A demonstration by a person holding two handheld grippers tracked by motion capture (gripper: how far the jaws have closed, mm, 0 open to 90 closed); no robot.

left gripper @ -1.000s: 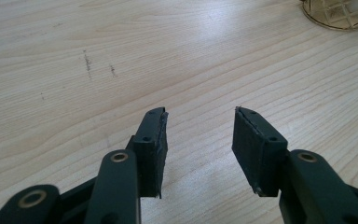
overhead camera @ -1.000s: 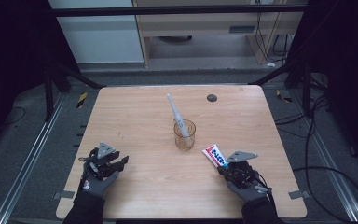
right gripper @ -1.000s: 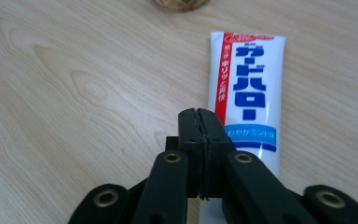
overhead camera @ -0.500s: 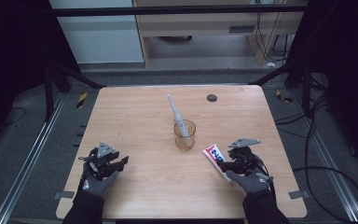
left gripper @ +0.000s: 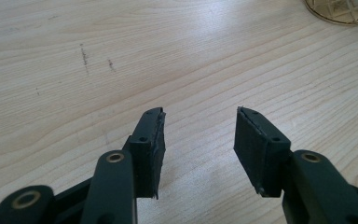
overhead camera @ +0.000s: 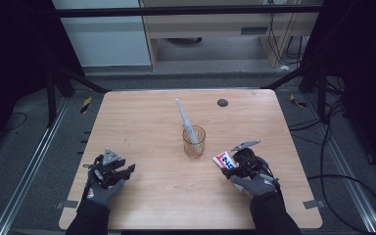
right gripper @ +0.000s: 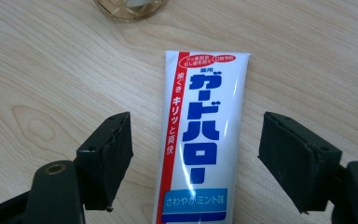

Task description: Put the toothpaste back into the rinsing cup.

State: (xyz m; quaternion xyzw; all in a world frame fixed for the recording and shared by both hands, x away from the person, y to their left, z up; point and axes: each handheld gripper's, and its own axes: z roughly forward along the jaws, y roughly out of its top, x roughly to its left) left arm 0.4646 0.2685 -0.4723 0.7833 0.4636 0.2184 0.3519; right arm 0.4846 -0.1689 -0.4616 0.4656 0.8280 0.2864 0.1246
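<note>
A white toothpaste tube (right gripper: 200, 116) with blue and red print lies flat on the wooden table (overhead camera: 142, 122), just right of a clear glass (overhead camera: 194, 142). A white toothbrush (overhead camera: 183, 117) stands tilted in that glass. My right gripper (right gripper: 196, 135) is open; its jaws have just been opening, and the tube (overhead camera: 223, 159) lies between them untouched by either pad. From above, the right gripper (overhead camera: 231, 166) sits at the tube's near end. My left gripper (left gripper: 198, 123) is open over bare wood with nothing between its jaws, and it rests at the front left (overhead camera: 123, 171).
A small dark round thing (overhead camera: 222, 102) lies near the table's far edge. The glass's base shows at the top of the right gripper view (right gripper: 129, 7) and at the top right of the left gripper view (left gripper: 342, 9). Cables and metal rails run along the floor beside the table.
The right gripper's jaws have spread wide and let go of the toothpaste tube, which now lies on the table. The right hand has shifted a little farther from the person. The left gripper has not moved.
</note>
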